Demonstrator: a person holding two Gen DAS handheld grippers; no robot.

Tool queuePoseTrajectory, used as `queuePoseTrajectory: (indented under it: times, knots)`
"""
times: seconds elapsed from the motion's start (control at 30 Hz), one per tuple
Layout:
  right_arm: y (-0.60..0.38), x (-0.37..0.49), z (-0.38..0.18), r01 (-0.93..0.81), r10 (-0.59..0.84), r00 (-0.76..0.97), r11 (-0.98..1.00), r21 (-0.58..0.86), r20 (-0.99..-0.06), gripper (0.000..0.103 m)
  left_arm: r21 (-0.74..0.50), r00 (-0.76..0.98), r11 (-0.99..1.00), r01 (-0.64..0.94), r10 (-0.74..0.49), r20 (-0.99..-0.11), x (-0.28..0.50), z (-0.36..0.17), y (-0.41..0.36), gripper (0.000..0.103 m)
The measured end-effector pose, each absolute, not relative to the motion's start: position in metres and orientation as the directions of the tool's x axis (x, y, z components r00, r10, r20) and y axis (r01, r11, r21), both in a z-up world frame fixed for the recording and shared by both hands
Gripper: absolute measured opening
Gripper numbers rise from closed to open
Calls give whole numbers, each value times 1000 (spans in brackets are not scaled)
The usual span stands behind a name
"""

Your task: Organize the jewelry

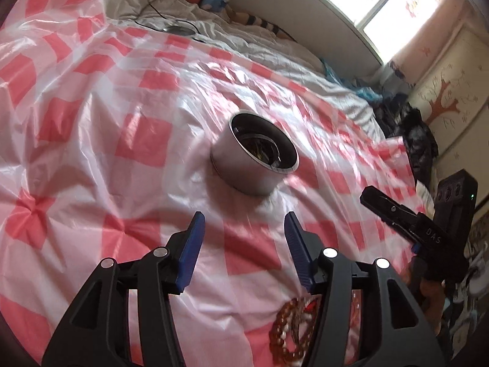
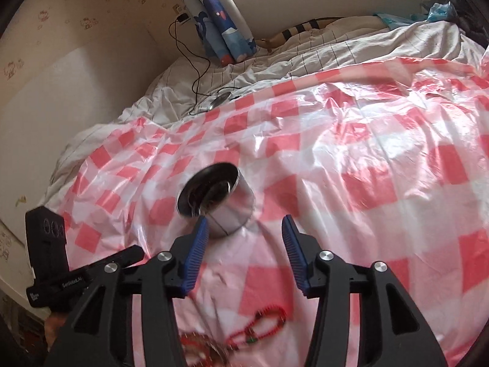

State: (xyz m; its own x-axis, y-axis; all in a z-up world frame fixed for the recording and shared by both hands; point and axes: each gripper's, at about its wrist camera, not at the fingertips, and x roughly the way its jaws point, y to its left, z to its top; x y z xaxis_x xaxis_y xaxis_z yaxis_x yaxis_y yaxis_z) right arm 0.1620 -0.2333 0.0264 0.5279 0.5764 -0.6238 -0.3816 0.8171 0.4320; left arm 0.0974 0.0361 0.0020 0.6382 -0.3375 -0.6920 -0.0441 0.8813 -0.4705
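Left gripper (image 1: 243,229): jaws apart, nothing between them. Right gripper (image 2: 244,232): jaws apart, likewise empty.

Amber bracelet (image 1: 292,330) lies on the cloth (image 1: 91,153) beneath and just behind the left gripper's right finger. Red bracelet (image 2: 262,325) lies below the right gripper, behind its fingertips.

Tin (image 1: 255,157) stands ahead of both, near, some jewelry already inside.

Judgement: beads are light, limp and slippery; pinch across the strand. The cloth is slick and may bunch.

A pink-checked plastic sheet (image 2: 351,159) covers the bed; behind it lie white bedding (image 2: 321,52) (rumpled), a black cable (image 2: 195,61) and a blue patterned pillow (image 2: 226,27).
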Motion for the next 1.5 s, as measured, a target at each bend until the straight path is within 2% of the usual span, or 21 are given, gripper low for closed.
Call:
queuePoseTrajectory:
  times: [0.13, 0.27, 0.4, 0.7, 0.73, 0.8, 0.87, 0.9, 1.03, 1.17, 1.3, 1.37, 1.5]
  knots:
    - [-260, 115, 12, -395, 531, 495, 842, 366, -687, 50, -413, 525, 908, 69, -385, -759, 81, -17, -3, 52]
    - [-279, 87, -3, -387, 526, 472, 844, 370, -707, 50, -383, 474, 915, 126, -395, -787, 72, -24, -28, 54]
    - [-291, 86, -10, -338, 515, 480, 855, 392, -710, 50, -347, 458, 924, 161, -382, -803, 72, -24, -45, 59]
    - [-263, 108, -15, -372, 547, 450, 834, 409, -706, 51, -225, 514, 951, 210, -303, -803, 63, -20, -55, 58]
    - [-258, 111, -15, -374, 550, 446, 831, 411, -706, 51, -232, 516, 949, 215, -311, -798, 62, -19, -54, 57]
    - [-248, 116, -17, -379, 553, 438, 828, 412, -709, 51, -249, 519, 942, 225, -332, -787, 60, -17, -54, 38]
    - [-239, 121, -17, -382, 548, 433, 831, 405, -716, 51, -256, 526, 936, 243, -349, -776, 57, -14, -54, 29]
    - [-236, 121, -15, -384, 545, 441, 832, 399, -713, 51, -257, 530, 932, 255, -356, -770, 56, -12, -56, 26]
    - [-238, 120, -6, -389, 582, 454, 811, 437, -675, 55, -259, 539, 910, 323, -401, -741, 47, -1, -65, 25]
    - [-234, 122, -14, -391, 575, 412, 812, 432, -707, 55, -239, 510, 898, 369, -410, -756, 43, -1, -78, 27]
    - [-239, 124, -22, -368, 585, 399, 808, 461, -706, 55, -225, 500, 874, 430, -439, -747, 37, 2, -93, 47]
    - [-244, 125, -24, -355, 597, 398, 800, 483, -696, 56, -199, 495, 866, 458, -435, -752, 35, 3, -103, 52]
    - [-251, 125, -26, -344, 613, 392, 789, 509, -686, 57, -172, 482, 867, 468, -413, -773, 40, -3, -114, 55]
